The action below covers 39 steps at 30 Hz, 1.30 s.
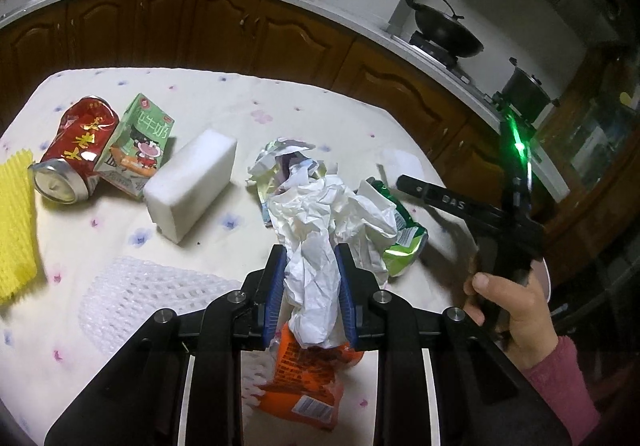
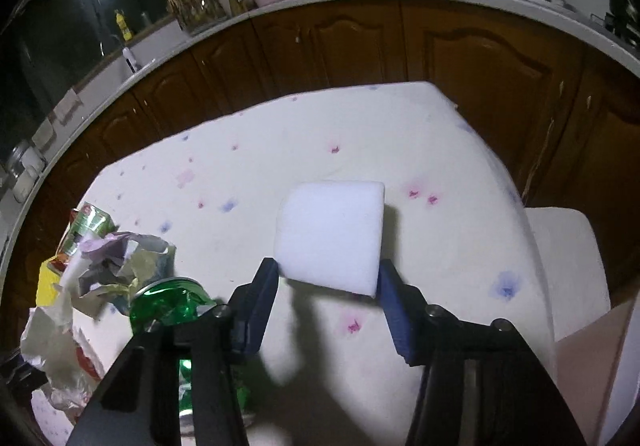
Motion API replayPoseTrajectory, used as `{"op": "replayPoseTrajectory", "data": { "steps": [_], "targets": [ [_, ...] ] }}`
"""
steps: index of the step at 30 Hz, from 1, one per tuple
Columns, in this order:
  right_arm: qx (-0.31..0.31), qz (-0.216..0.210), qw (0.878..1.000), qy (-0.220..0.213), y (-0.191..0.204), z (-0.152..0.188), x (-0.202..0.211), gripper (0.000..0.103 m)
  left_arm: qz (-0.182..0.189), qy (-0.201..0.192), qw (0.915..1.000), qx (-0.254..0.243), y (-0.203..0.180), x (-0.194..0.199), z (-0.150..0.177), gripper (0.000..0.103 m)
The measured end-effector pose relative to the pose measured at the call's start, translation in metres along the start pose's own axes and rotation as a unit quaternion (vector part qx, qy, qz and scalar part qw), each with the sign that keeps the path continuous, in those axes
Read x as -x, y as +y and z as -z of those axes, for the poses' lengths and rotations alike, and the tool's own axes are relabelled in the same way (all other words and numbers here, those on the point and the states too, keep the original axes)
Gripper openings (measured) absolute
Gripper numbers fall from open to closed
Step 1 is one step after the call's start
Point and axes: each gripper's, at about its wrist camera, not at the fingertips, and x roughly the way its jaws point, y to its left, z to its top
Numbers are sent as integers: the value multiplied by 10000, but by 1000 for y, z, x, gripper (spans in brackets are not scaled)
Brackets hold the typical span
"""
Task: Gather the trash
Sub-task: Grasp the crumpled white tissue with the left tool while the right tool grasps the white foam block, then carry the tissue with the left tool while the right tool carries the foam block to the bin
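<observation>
Table [image 1: 248,98] under a flowered cloth carried the trash, left gripper [image 1: 311,288] clenched on crumpled paper [image 1: 316,286] above an orange wrapper [image 1: 308,378], right gripper [image 2: 328,302] loose around a white foam block [image 2: 332,234], dented red can [image 1: 76,150] beside a green milk carton [image 1: 140,146].

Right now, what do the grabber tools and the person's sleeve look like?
Both are black, with blue ribbed pads inside the jaws and silver bolts on the linkages. The left gripper matches the right gripper. The right one shows white lettering and a green light in the left view. The sleeve is pink knit.
</observation>
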Motion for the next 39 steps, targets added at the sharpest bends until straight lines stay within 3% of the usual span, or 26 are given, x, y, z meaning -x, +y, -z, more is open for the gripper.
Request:
{"op": "replayPoseTrajectory", "data": {
  "steps": [10, 22, 39],
  "targets": [
    [-276, -141, 9983, -503, -16, 26, 80, 51, 243, -86, 9995, -208, -33, 8, -1, 23],
    [-756, 178, 9923, -966, -66, 83, 172, 52, 724, -15, 9949, -700, -105, 3, 8, 23],
    [-1323, 943, 9789, -1243, -153, 125, 231, 53, 1323, 194, 9813, -1385, -223, -28, 8, 23]
  ]
}}
